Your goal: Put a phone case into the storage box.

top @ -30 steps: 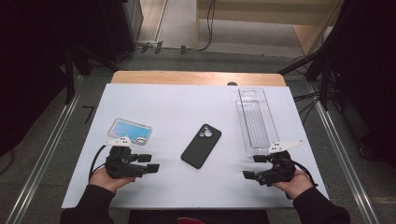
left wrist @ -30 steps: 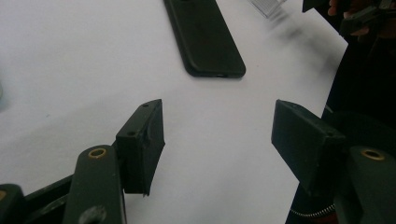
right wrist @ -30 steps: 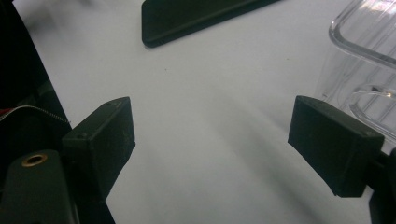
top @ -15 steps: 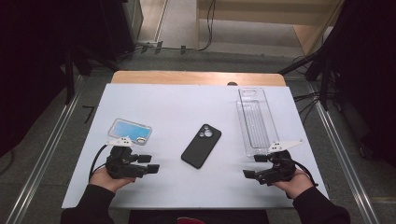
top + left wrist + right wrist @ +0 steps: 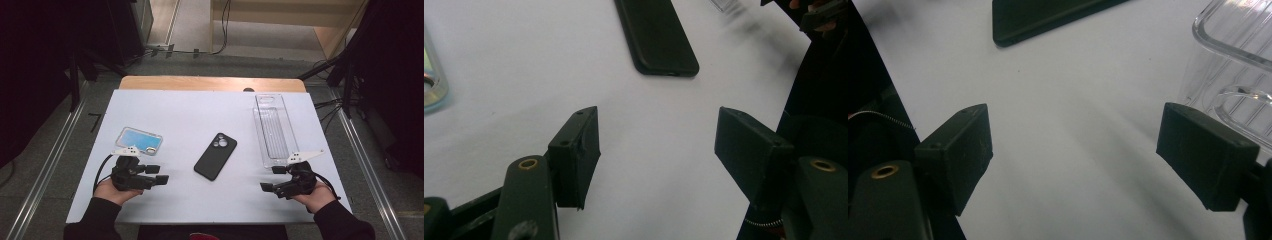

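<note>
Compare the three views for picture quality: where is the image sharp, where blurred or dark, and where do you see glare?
High view: the white table is evenly lit, its surroundings dark. Left gripper view: the black phone is fairly sharp, the far top right corner smeared. Right gripper view: the clear tray catches bright glints, and soft shadows streak the table.

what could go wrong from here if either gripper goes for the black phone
1. The black phone lies flat on the smooth white table, so open jaws coming in low may just push it along rather than get around its thin edges.
2. The clear tray sits right beside the right gripper; a swing toward the phone could likely knock it.
3. The blue-backed clear case lies just beyond the left gripper, and a trailing cable might drag it.
</note>
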Tool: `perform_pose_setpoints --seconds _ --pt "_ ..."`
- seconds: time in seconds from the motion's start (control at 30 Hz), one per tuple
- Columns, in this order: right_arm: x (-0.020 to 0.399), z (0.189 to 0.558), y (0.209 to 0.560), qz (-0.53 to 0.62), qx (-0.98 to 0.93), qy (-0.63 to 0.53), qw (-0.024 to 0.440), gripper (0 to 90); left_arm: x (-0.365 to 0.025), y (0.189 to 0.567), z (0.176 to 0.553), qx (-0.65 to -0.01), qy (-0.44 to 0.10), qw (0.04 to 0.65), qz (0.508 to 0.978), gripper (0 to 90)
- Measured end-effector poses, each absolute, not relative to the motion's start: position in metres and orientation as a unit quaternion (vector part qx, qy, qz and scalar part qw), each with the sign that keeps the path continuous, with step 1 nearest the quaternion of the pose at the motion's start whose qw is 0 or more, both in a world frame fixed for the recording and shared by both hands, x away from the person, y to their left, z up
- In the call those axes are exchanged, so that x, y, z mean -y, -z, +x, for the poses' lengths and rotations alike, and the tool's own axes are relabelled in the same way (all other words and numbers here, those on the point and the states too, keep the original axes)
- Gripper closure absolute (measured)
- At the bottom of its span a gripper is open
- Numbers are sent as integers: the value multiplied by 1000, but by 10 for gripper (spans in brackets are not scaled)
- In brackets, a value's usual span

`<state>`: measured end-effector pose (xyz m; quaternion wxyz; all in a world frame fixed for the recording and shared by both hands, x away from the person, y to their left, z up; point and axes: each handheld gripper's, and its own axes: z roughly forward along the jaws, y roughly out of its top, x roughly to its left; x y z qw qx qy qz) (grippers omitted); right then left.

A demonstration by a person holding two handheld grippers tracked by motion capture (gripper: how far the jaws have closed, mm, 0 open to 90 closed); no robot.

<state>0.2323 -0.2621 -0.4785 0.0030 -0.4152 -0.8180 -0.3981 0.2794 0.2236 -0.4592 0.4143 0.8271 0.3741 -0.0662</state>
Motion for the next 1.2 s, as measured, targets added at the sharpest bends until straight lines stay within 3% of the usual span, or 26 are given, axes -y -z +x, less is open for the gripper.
perform_pose_setpoints --seconds 0.63,1.2 --pt "262 233 479 -415 818 397 3 131 -241 448 305 -416 29 418 807 289" --pt "263 232 479 -413 820 397 3 131 -260 442 355 -451 16 411 792 292"
